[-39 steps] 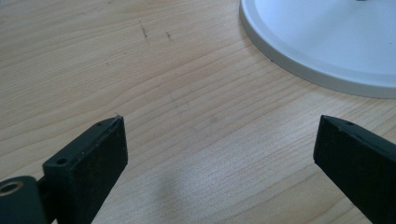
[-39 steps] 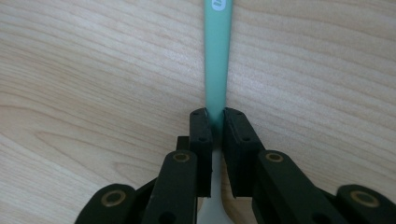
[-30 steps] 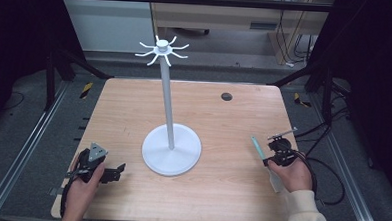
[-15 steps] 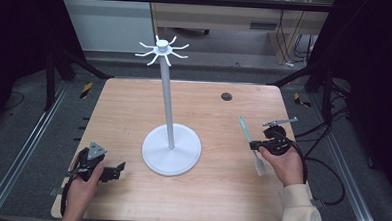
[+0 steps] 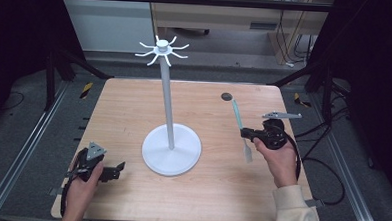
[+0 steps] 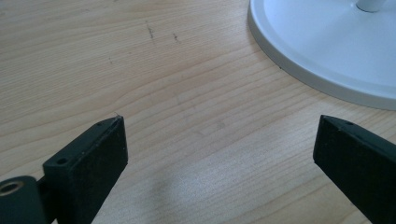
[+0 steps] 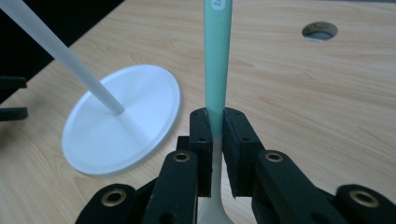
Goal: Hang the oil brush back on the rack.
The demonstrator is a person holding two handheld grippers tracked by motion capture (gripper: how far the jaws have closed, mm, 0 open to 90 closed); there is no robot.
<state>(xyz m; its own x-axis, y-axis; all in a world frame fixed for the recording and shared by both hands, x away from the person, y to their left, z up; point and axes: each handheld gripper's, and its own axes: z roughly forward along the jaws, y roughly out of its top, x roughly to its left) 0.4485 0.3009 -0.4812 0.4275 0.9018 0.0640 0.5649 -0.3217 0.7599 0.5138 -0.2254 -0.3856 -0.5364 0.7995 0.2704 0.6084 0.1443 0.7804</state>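
A white stand has a round base (image 5: 171, 152), a thin pole (image 5: 167, 96) and a ring of hooks (image 5: 161, 49) on top, and it rises from the middle of the wooden table (image 5: 129, 107). My right gripper (image 5: 247, 134) is to the right of the base, shut on a utensil (image 5: 237, 114) with a mint-green handle and a white end. In the right gripper view the jaws (image 7: 217, 126) pinch the utensil (image 7: 217, 51) where green meets white, handle pointing away. My left gripper (image 5: 116, 169) rests at the front left, open. Its jaws (image 6: 219, 140) hold nothing, and the base (image 6: 327, 51) lies just ahead.
A small round hole (image 5: 227, 96) is in the table's far right, also seen in the right gripper view as the hole (image 7: 320, 30) beyond the handle. Black frame rails run along both sides of the table. Cables trail off the right edge.
My right gripper has carried the utensil away from the table's right edge towards the stand, and the green handle has swung to point away. The left gripper has stayed put.
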